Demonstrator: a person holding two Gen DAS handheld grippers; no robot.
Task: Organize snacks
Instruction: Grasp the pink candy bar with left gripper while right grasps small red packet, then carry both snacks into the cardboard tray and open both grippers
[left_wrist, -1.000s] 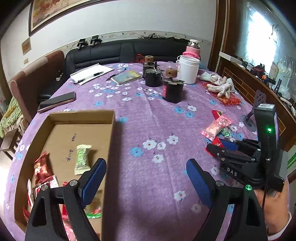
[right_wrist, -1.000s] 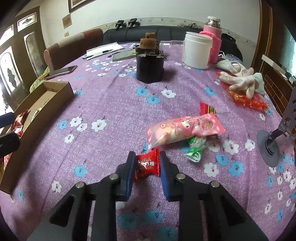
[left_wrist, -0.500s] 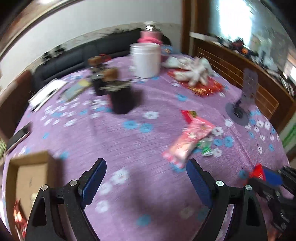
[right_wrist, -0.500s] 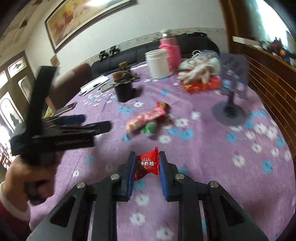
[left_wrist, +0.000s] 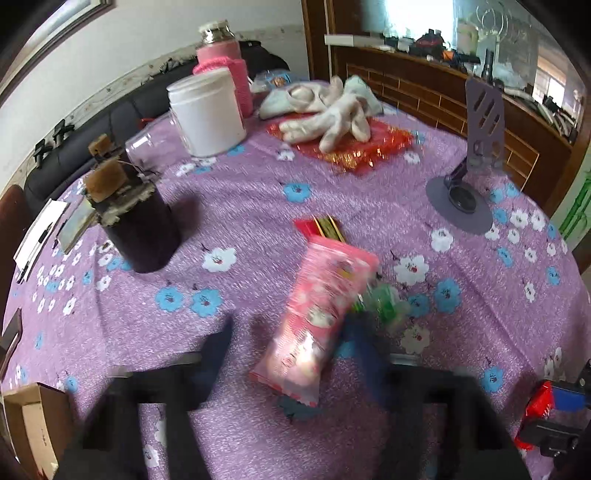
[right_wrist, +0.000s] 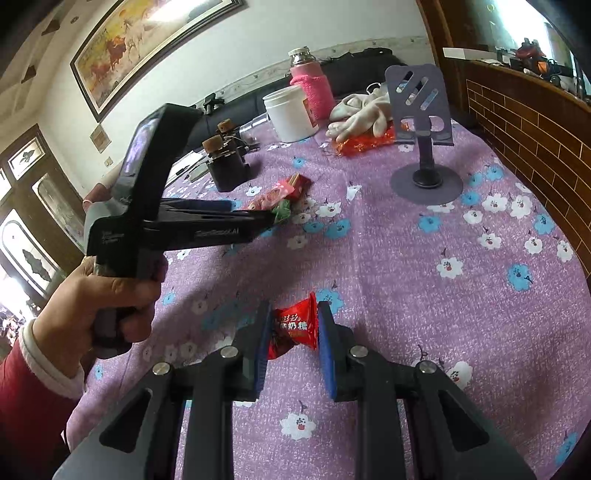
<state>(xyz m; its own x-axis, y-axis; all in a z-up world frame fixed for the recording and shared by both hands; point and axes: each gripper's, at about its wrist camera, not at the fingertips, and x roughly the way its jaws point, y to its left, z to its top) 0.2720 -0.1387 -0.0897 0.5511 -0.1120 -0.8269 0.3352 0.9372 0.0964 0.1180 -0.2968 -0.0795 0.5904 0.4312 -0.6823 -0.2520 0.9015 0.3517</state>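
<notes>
Purple flowered worktop (right_wrist: 406, 258). Right gripper (right_wrist: 291, 328) jaws clamped on red candy (right_wrist: 295, 325). Left gripper (left_wrist: 291, 350) blurred, jaws seemingly wide astride pink snack packet (left_wrist: 317, 317). Risk: hasty closing nudging green candy (left_wrist: 386, 304) beside right jaw.

The left gripper (left_wrist: 291, 354) is smeared by motion in its own view; its fingers (left_wrist: 216, 350) show only as dark streaks, so their spread around the pink pack (left_wrist: 317, 317) cannot be read. The pack's print is blurred too. A green wrapper (left_wrist: 384, 306) beside it is a smear, partly under the pack. A red-and-gold packet (left_wrist: 321, 227) is half covered by the pack's far end. The box (left_wrist: 29, 424) is cut off by the lower left edge. The right gripper (left_wrist: 569, 400) and its red candy (left_wrist: 537, 410) are cropped at the right edge. In the right view, the left fingers (right_wrist: 255, 218) cover part of the pack.
</notes>
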